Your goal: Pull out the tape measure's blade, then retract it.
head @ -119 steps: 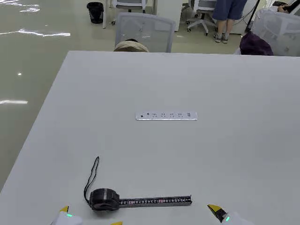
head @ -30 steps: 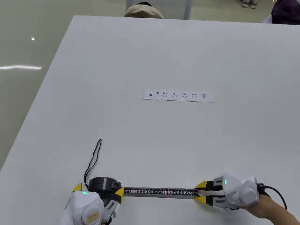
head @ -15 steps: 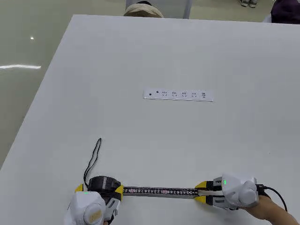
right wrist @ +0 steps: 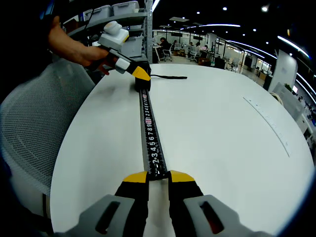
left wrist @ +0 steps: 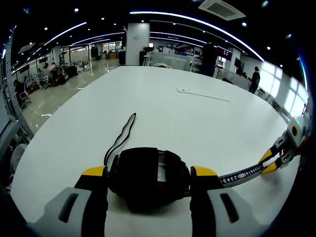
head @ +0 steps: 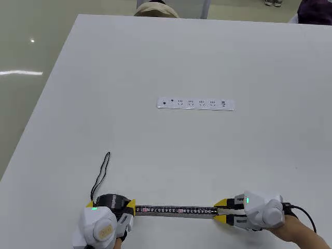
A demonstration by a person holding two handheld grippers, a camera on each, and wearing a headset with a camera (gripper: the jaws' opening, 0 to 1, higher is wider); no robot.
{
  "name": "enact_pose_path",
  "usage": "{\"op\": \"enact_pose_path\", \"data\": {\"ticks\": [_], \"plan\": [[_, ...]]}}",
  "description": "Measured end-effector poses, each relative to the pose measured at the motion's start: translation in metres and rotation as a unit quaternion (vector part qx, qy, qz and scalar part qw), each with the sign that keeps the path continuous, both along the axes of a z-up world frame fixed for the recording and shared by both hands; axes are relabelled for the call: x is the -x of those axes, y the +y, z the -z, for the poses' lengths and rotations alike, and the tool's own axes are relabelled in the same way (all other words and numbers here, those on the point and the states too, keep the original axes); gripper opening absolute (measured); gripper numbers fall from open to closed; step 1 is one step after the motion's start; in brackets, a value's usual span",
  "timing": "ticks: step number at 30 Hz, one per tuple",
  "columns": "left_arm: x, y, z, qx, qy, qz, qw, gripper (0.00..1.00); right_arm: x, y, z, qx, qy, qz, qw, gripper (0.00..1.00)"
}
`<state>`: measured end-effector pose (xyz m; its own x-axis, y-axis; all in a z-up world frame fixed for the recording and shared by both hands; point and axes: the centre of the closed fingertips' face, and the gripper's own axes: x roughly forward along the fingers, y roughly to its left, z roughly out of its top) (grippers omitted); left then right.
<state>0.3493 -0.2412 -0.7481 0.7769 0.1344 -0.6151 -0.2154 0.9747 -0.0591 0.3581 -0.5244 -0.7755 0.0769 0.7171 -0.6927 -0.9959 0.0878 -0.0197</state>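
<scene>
Left gripper (head: 111, 204) and right gripper (head: 220, 210): rounded white housings and black jaws tipped in yellow, each with a green indicator light (head: 247, 200). A thin black cable (head: 305, 211) leaves the right housing.

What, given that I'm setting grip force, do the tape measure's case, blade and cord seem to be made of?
Case: matte black, probably plastic or rubber-coated plastic; it shows hardly any glare.
Blade: thin dark strip with printed white numerals, lying straight, likely coated steel.
Cord: black limp loop, lying in a curve, probably woven fabric.
</scene>
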Motion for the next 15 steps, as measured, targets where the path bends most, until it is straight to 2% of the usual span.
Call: {"op": "enact_pose_path", "data": {"ticks": [4, 15], "plan": [[-0.0001, 0.0005, 0.0018, 0.003, 0.006, -0.007, 1.0, 0.65, -0.0008, 0.0004, -0.0013, 0.0, -0.002, 0.002, 1.0, 0.13], [0.0014, -0.0004, 0.0035, -0.007, 0.02, -0.003, 0.9998, 0.64, -0.0003, 0.0016, -0.0038, -0.004, -0.001, 0.002, 1.0, 0.13]]}}
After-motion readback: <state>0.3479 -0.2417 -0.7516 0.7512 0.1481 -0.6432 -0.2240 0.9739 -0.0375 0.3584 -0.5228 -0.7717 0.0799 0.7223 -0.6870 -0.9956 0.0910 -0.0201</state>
